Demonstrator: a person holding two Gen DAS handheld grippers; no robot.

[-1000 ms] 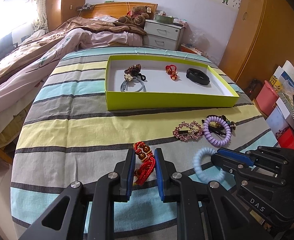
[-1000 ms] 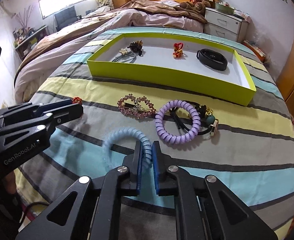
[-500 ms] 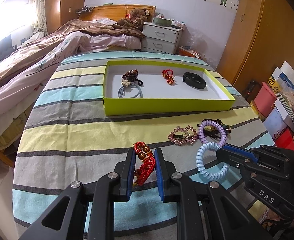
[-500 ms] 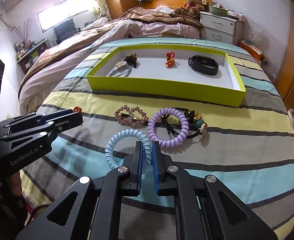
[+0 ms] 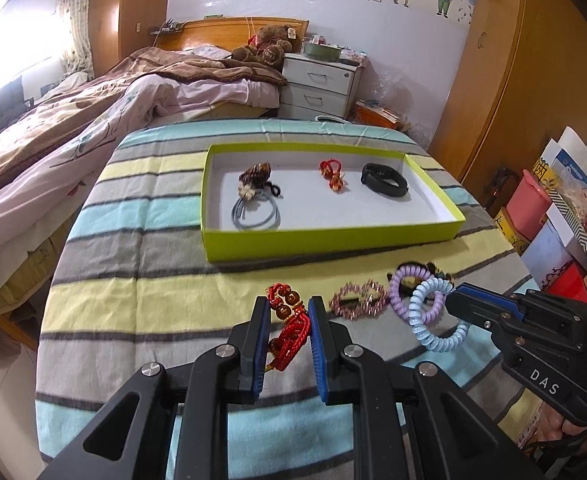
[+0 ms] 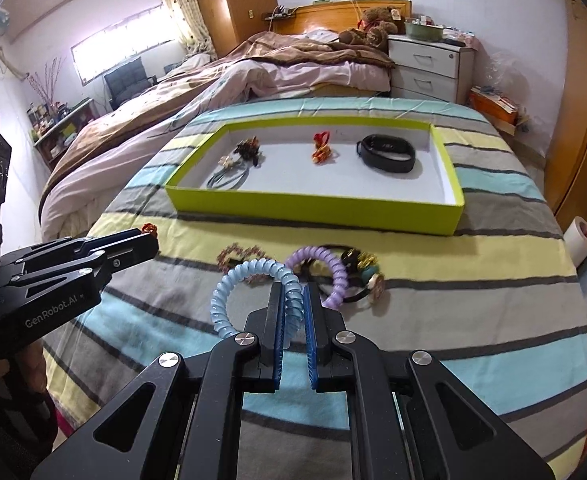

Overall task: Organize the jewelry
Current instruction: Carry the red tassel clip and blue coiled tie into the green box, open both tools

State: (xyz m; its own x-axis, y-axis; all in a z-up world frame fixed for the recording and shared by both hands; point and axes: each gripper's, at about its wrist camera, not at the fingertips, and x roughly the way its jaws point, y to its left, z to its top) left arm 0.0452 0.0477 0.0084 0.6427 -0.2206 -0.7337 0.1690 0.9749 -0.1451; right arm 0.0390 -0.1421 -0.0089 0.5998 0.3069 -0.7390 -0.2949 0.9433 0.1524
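My left gripper (image 5: 289, 312) is shut on a red braided bracelet with brown beads (image 5: 287, 326), held above the striped bedspread. My right gripper (image 6: 292, 296) is shut on a light blue spiral hair tie (image 6: 249, 288), also lifted; it shows in the left wrist view (image 5: 433, 318). A lime-green tray (image 5: 325, 240) lies ahead; inside are a grey hair tie with a brown ornament (image 5: 255, 196), a red knot charm (image 5: 331, 174) and a black band (image 5: 385, 180). On the bedspread remain a pink rhinestone clip (image 5: 357, 298), a purple spiral tie (image 6: 325, 276) and a beaded black band (image 6: 367, 276).
The striped bedspread (image 5: 133, 264) drops off at its left and near edges. A bed with rumpled blankets (image 5: 73, 128) lies to the left. A white nightstand (image 5: 319, 84) stands behind. Boxes (image 5: 549, 224) are stacked at the right.
Both grippers have risen and pulled back with their items. The tray and loose jewellery look farther and lower. The blue spiral tie has come off the bedspread.
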